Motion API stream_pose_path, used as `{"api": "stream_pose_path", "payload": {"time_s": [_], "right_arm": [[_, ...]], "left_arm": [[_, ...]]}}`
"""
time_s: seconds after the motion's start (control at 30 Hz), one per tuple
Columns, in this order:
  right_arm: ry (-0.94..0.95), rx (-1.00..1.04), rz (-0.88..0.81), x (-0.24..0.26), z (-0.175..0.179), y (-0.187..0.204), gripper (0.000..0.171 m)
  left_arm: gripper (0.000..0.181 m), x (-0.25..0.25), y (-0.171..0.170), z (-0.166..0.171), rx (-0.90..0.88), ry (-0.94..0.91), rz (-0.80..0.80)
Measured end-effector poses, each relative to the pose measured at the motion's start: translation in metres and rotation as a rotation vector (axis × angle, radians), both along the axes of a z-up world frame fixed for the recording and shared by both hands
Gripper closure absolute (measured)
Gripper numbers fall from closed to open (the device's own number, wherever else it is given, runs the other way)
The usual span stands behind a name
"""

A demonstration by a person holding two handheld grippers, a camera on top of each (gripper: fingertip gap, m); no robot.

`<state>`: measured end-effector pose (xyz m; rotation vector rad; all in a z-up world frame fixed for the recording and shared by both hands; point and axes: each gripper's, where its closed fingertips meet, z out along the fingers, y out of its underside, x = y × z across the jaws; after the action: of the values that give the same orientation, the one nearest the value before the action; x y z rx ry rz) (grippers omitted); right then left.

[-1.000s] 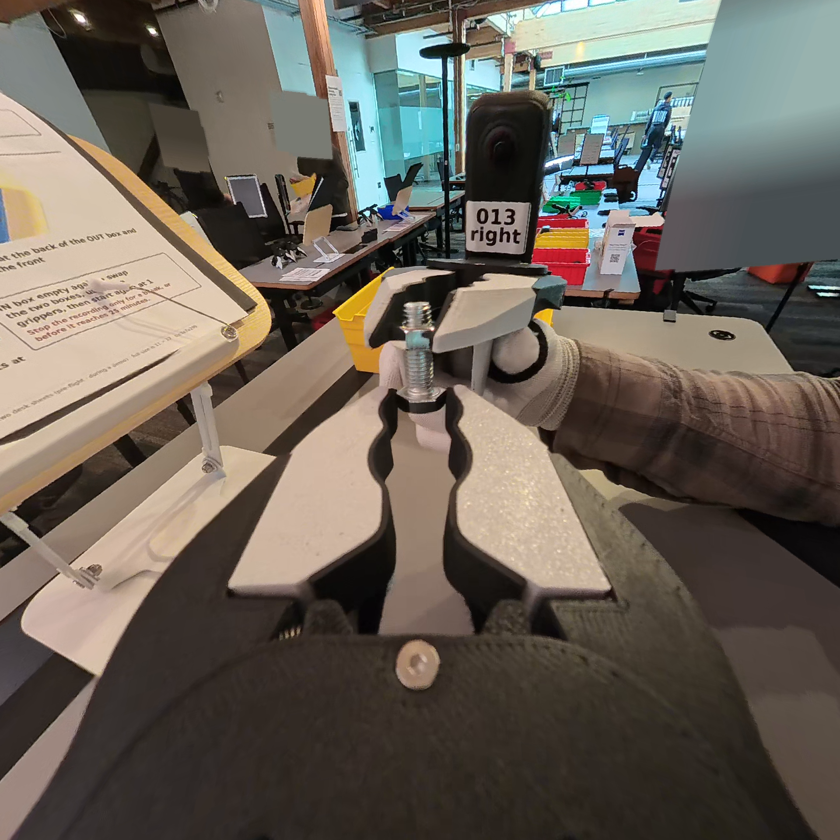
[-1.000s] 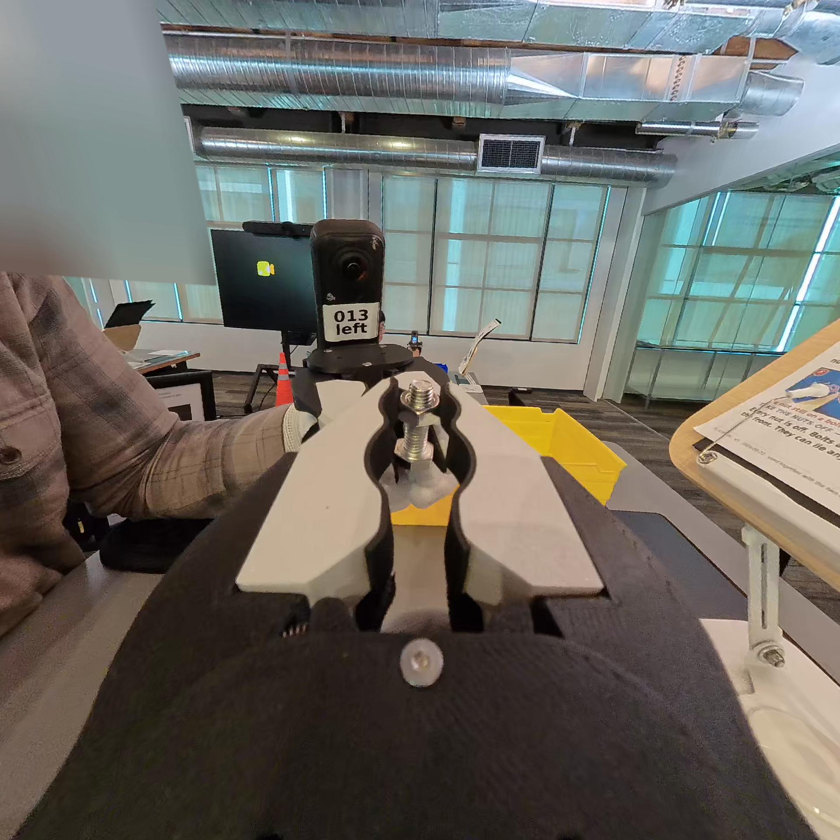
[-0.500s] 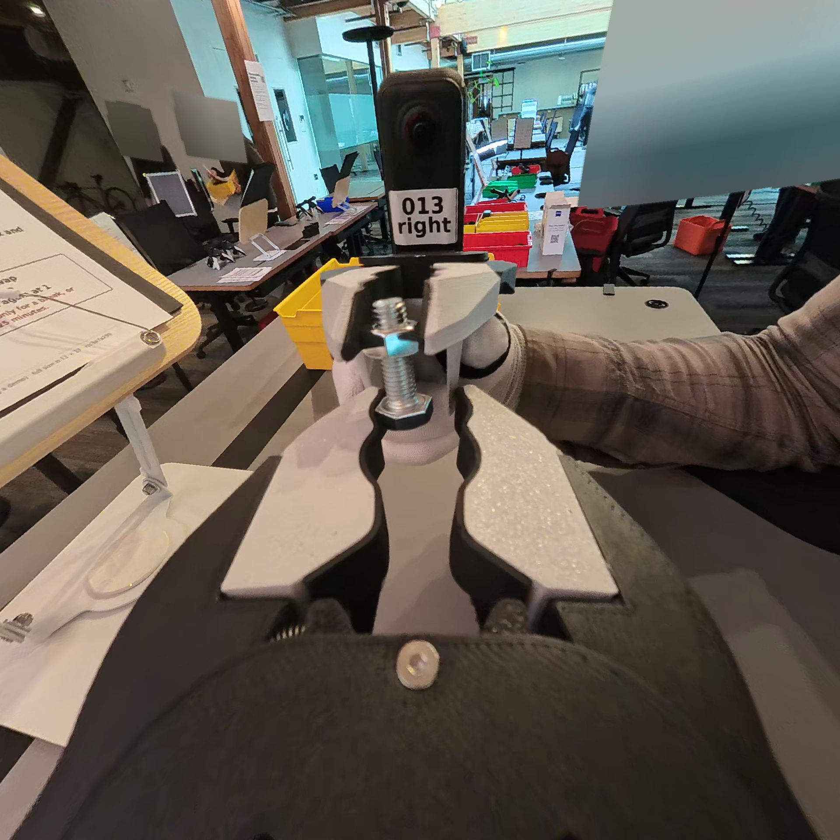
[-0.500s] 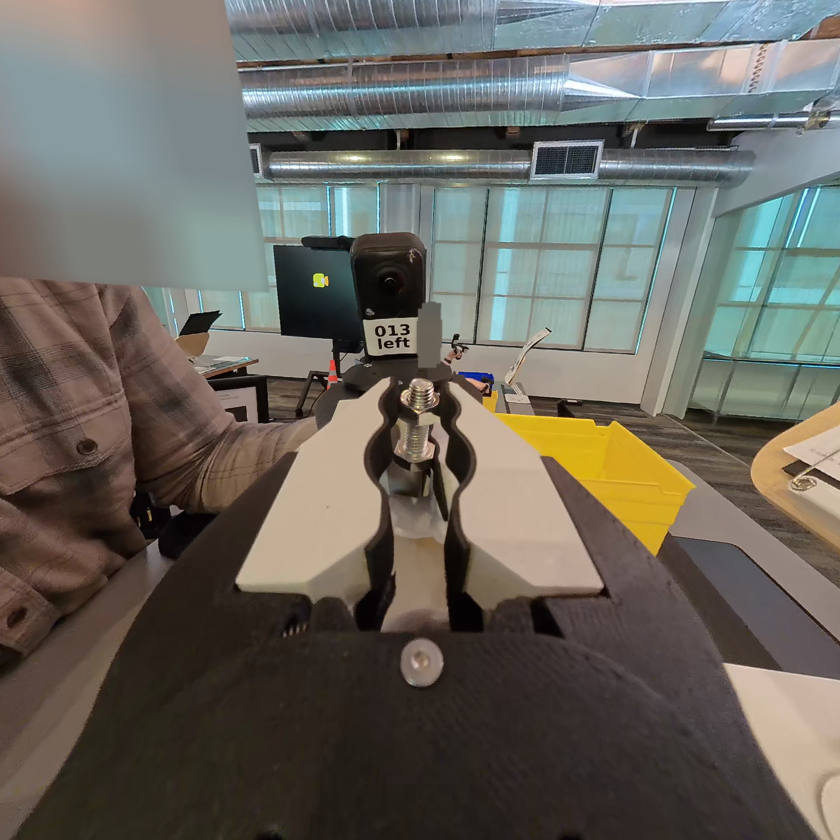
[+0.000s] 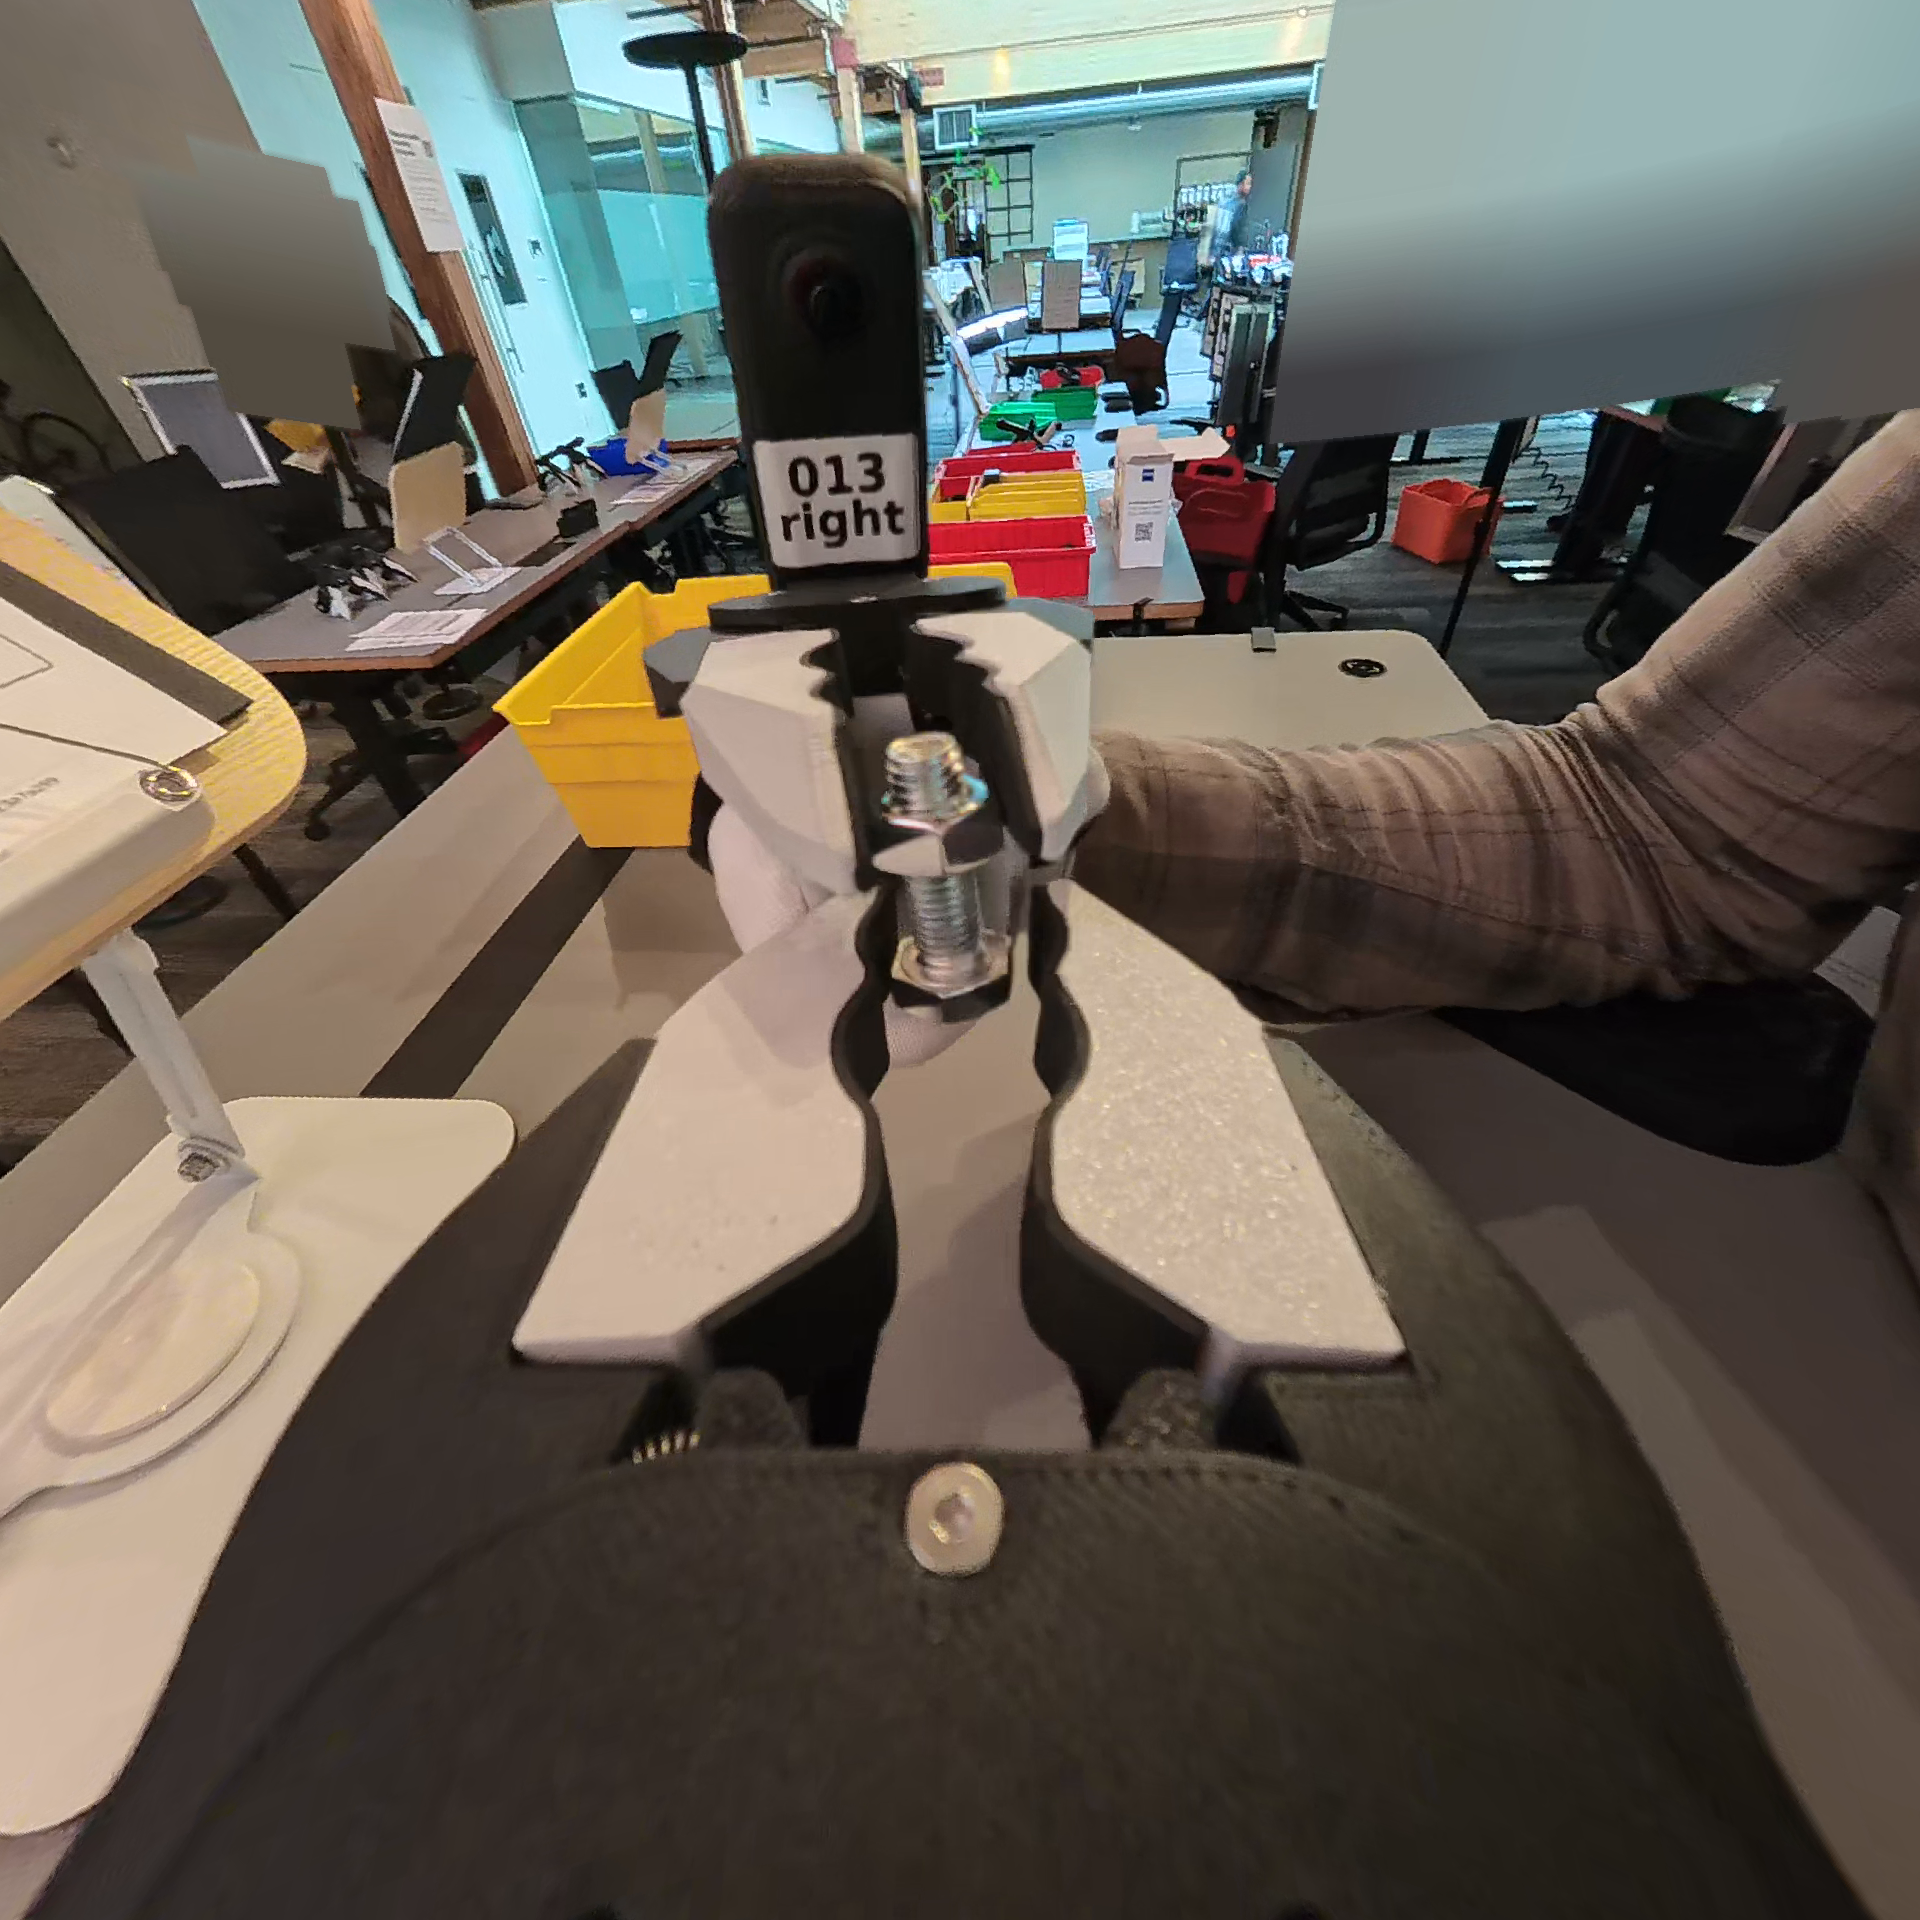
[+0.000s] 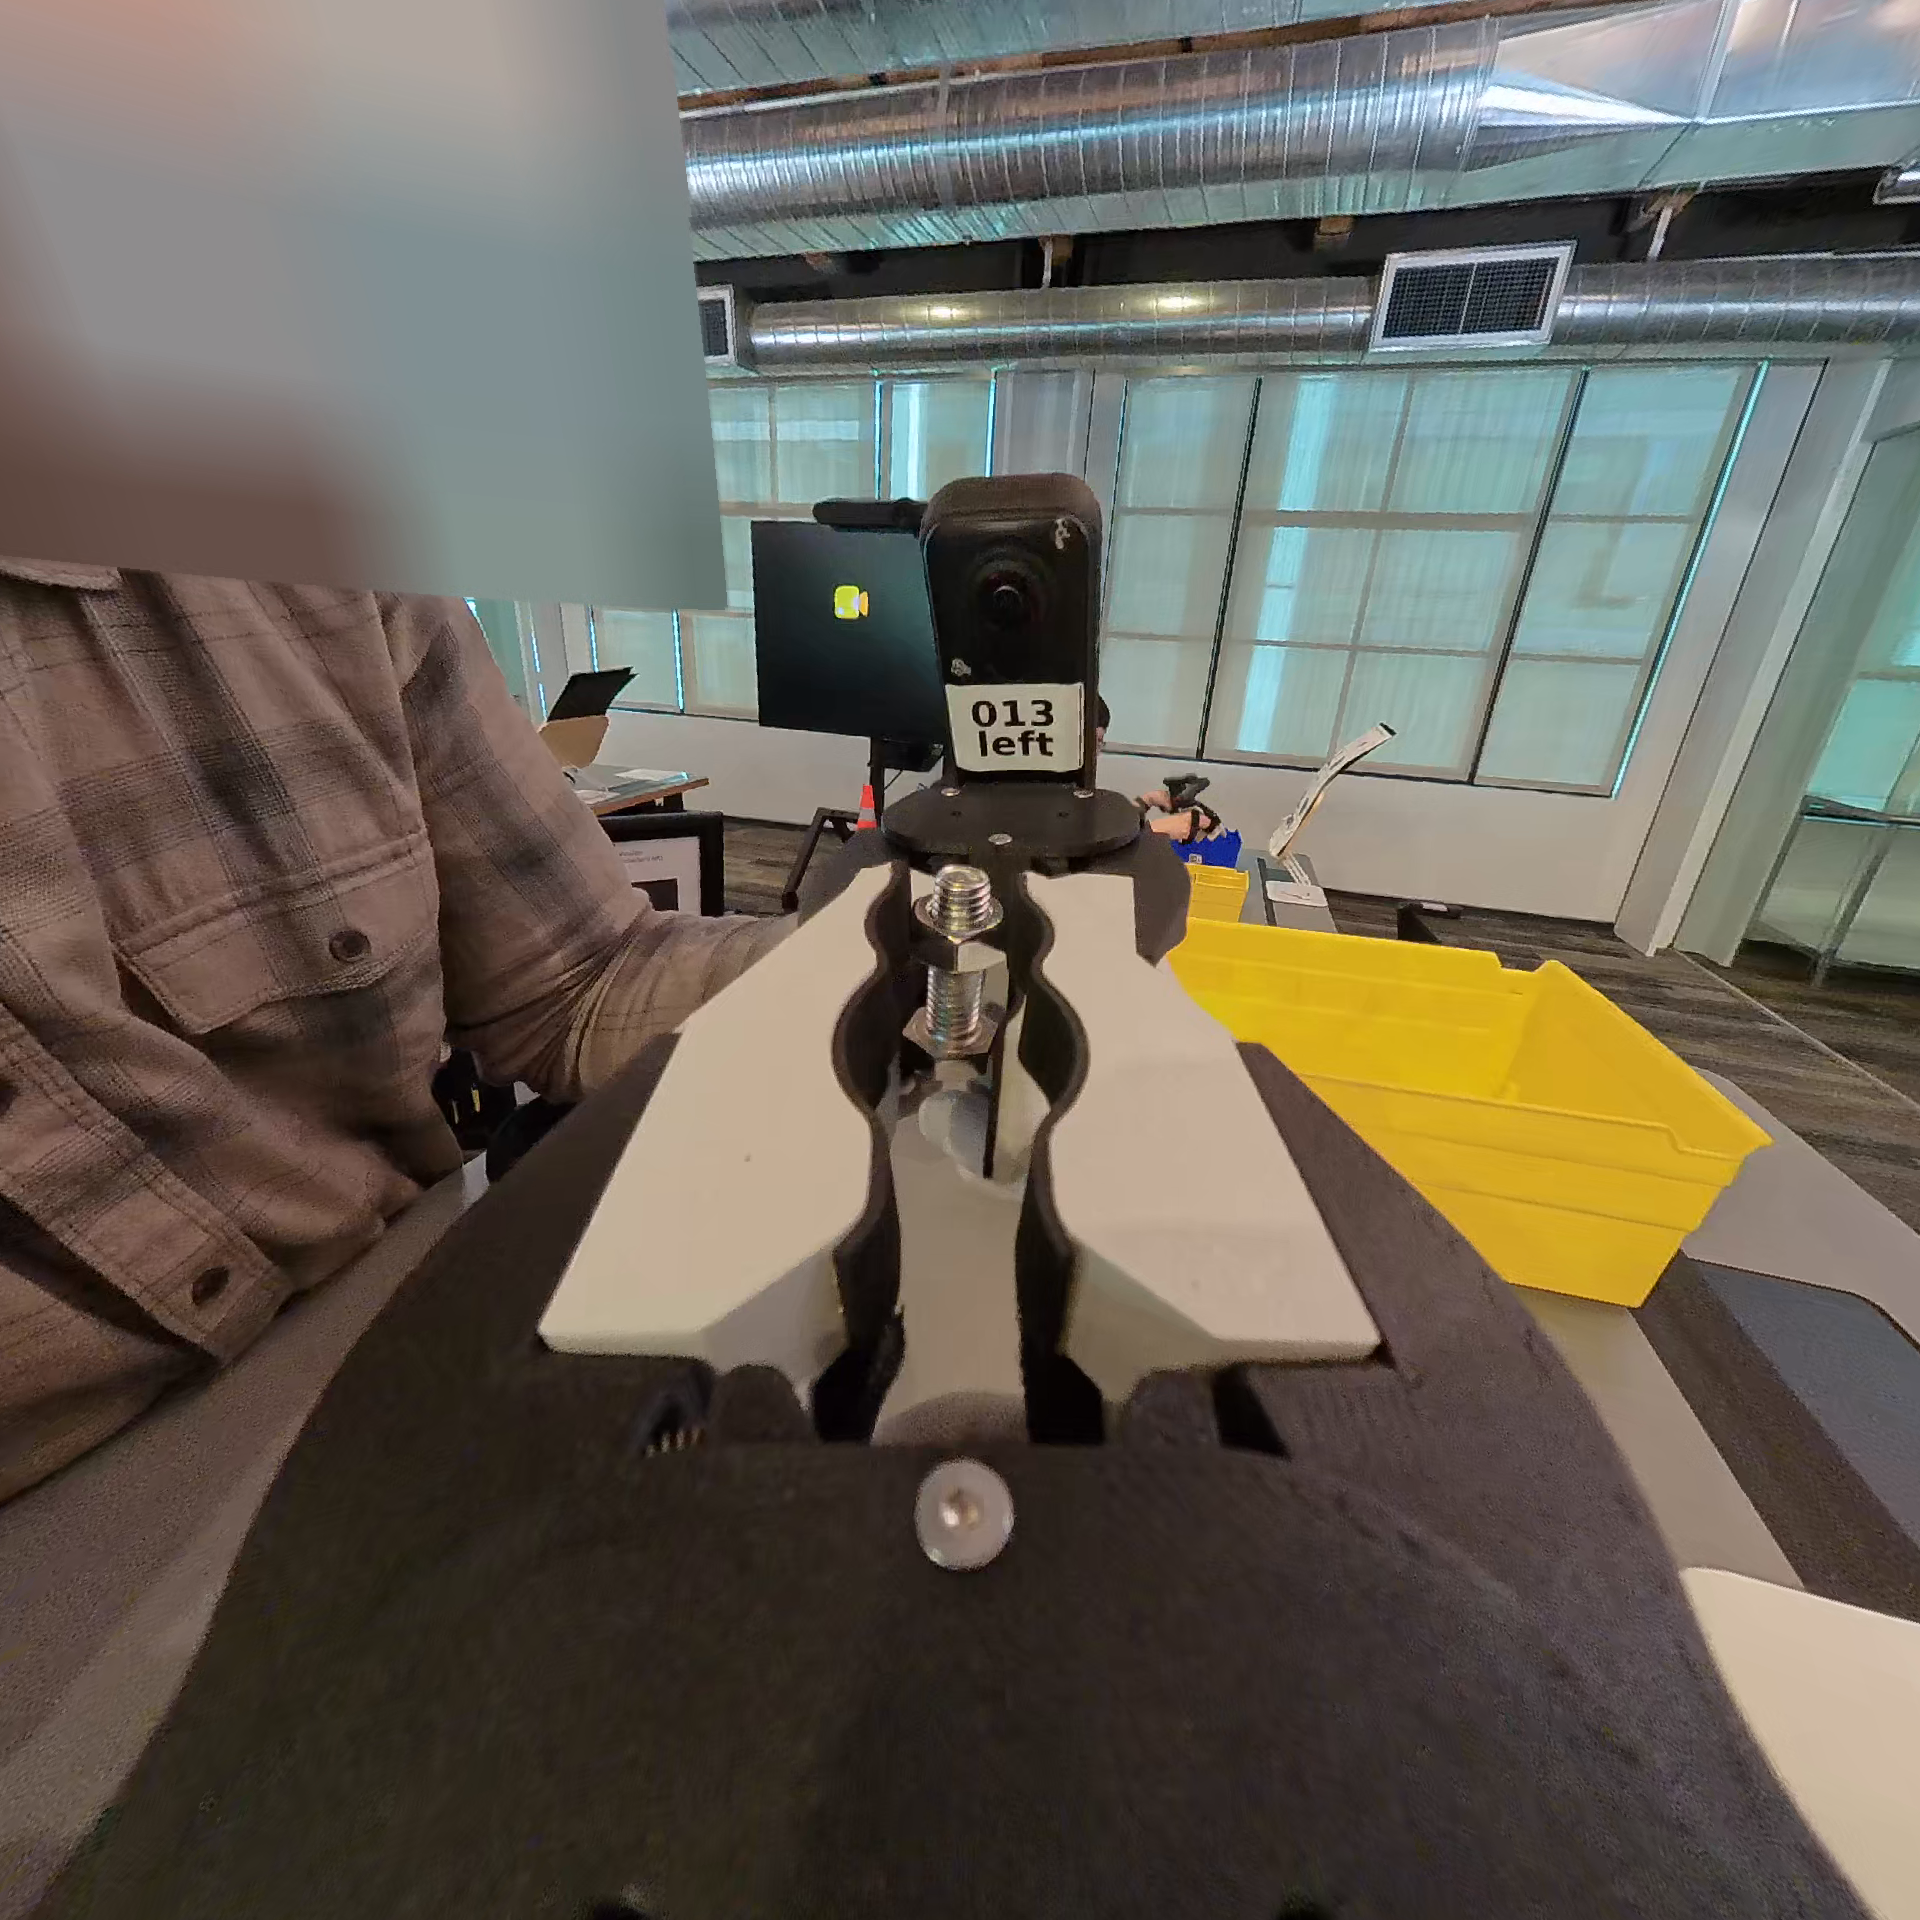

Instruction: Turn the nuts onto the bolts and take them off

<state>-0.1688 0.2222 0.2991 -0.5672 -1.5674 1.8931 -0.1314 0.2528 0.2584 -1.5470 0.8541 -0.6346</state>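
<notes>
L tongs (image 5: 951,977) pinching bolt (image 5: 940,920) head, R tongs (image 6: 961,940) pinching nut (image 6: 958,951).

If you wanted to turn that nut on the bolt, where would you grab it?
On two opposite flat sides of the nut, coming in sideways, across the upright bolt. The right gripper already pinches it that way; the left gripper holds the bolt's head.

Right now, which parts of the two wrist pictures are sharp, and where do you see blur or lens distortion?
Left wrist view: the bolt and nut between the claws are sharp; the desk edges curve from the wide lens; soft grey patches cover some background. Right wrist view: the bolt is fairly sharp, the near black housing looks soft, and the yellow bin bends outward.
</notes>
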Motion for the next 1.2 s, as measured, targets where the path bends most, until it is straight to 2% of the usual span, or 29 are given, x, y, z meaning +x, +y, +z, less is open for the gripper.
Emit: {"api": "stream_pose_path", "payload": {"time_s": [0.03,0.1,0.23,0.53,0.8,1.2], "right_arm": [[0.008,-0.006,0.001,0.0,0.001,0.0,0.156],[0.012,-0.008,0.007,0.0,0.001,-0.001,0.156],[0.03,-0.019,0.018,0.002,0.002,-0.002,0.155],[0.033,0.013,-0.016,0.001,0.0,0.0,0.155],[0.045,0.127,-0.038,0.004,-0.002,-0.009,0.155],[0.025,0.092,-0.059,0.0,-0.001,-0.004,0.152]], "left_arm": [[0.155,0.001,-0.001,-0.001,-0.002,0.006,-0.007],[0.162,0.0,-0.001,-0.001,0.001,0.011,-0.007],[0.166,0.001,-0.004,-0.001,-0.002,0.011,-0.022],[0.167,-0.003,0.0,-0.003,0.026,0.049,0.01],[0.167,0.003,-0.008,-0.005,-0.037,0.0,-0.065],[0.167,-0.001,-0.003,-0.005,-0.01,0.0,-0.03]]}}
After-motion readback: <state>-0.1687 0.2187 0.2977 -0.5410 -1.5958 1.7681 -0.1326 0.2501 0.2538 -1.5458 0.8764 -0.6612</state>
